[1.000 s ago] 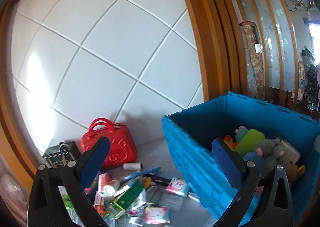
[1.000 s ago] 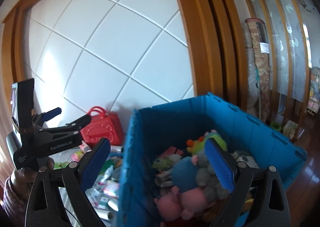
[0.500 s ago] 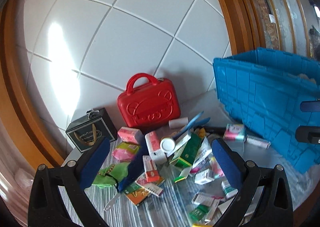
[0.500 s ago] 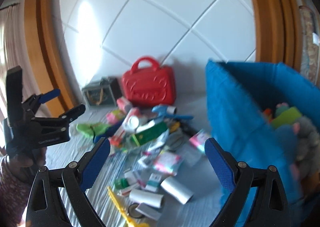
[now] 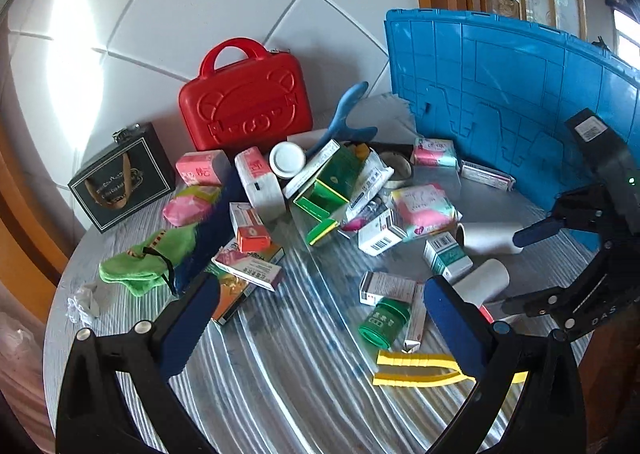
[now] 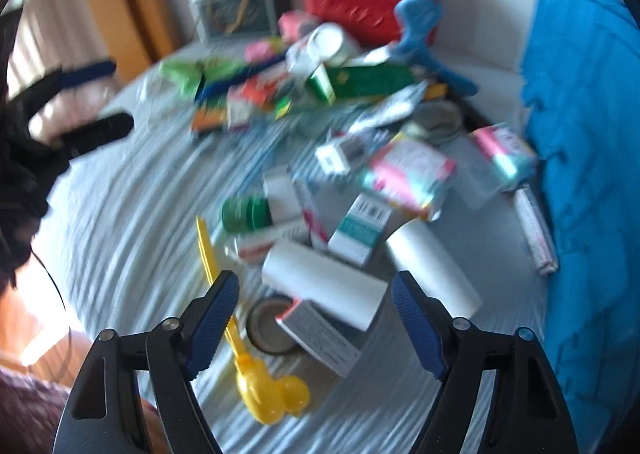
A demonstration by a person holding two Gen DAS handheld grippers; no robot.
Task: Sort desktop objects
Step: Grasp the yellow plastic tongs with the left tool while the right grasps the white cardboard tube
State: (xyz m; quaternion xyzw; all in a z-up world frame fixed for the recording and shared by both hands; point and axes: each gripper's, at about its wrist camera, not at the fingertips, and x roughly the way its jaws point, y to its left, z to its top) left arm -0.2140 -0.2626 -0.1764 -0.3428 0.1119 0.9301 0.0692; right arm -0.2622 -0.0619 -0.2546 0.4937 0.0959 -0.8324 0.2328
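Above a seemingly smooth white cylinder [image 6: 324, 286], right gripper [image 6: 316, 318] closing, empty; left gripper [image 5: 320, 318] released.

We can make out only the white letters "DAS" on the black frame of the right gripper [image 5: 532, 266], off to the right of the left gripper [image 5: 320, 314]; print on the boxes ahead is too small to read.

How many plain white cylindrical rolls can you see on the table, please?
3. One roll lies beside the blue crate, a second just in front of it, and a third sits half hidden below the red case; the pile may hide more.
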